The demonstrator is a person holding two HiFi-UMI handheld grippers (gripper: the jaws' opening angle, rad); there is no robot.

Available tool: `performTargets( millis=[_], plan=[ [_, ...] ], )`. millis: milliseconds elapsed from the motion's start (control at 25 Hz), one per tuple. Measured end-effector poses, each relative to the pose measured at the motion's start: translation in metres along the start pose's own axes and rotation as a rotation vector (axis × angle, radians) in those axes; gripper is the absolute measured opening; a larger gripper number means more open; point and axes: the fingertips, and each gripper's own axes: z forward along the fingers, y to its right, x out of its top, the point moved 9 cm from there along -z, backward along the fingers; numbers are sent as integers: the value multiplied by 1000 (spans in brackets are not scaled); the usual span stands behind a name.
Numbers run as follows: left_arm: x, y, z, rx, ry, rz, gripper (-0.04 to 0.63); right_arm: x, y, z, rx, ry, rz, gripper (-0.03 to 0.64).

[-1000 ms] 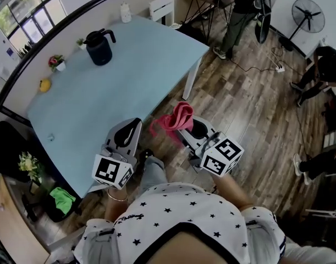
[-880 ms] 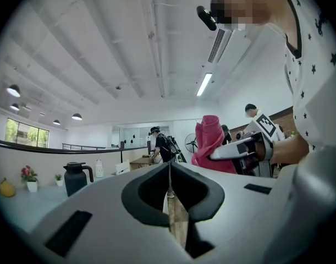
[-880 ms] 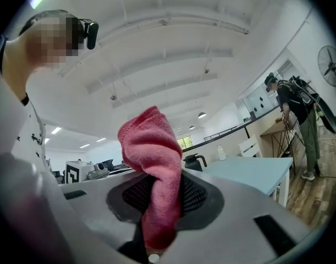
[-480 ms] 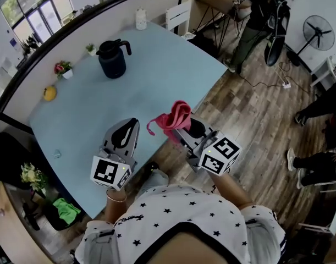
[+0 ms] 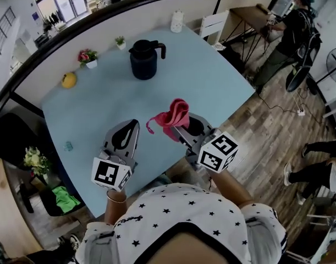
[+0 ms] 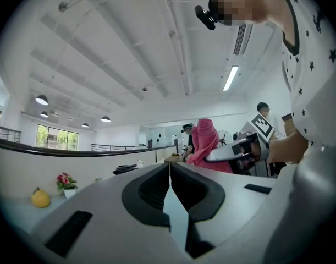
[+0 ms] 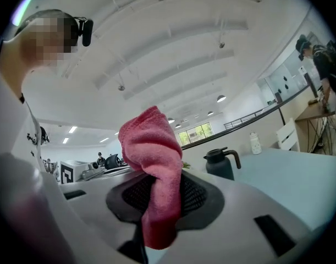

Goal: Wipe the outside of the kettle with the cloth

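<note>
A dark blue kettle (image 5: 144, 59) with a black lid and handle stands upright at the far side of the light blue table (image 5: 211, 87). In the right gripper view the kettle (image 7: 220, 164) is ahead and to the right. My right gripper (image 5: 178, 126) is shut on a pink cloth (image 5: 170, 116), which bunches up above the jaws and hangs between them (image 7: 157, 186). My left gripper (image 5: 133, 125) is held beside it over the table's near edge, jaws shut and empty (image 6: 169, 166). Both grippers are well short of the kettle. The pink cloth (image 6: 203, 142) also shows in the left gripper view.
On the table's far left are a yellow fruit (image 5: 69, 80), a potted flower (image 5: 88, 58) and a small plant (image 5: 120, 41). A white bottle (image 5: 177, 22) stands at the back, near a white chair (image 5: 214, 23). A person (image 5: 291, 29) stands on the wooden floor to the right.
The view has swung over the table: the kettle and table now sit more centred and nearer. Both grippers keep the same pose, cloth still held in the right one.
</note>
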Motion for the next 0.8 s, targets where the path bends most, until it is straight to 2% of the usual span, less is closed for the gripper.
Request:
performTargets(
  millis=[240,400,520,800],
  plan=[
    [-7,-17,-24,138,-23,-6,29,-4,14,50,102,-68,30,103],
    [-12,-26,-36,300,-32,-30,29,-6,28,87,224,-112,63,103],
    [-10,-29,-33,419,-43,-19,29,-6,44,117,318,-151,86,103],
    [-3,-21,-8,597,-45,-24,29,-16,98,174,395,-284,200,101]
  ],
)
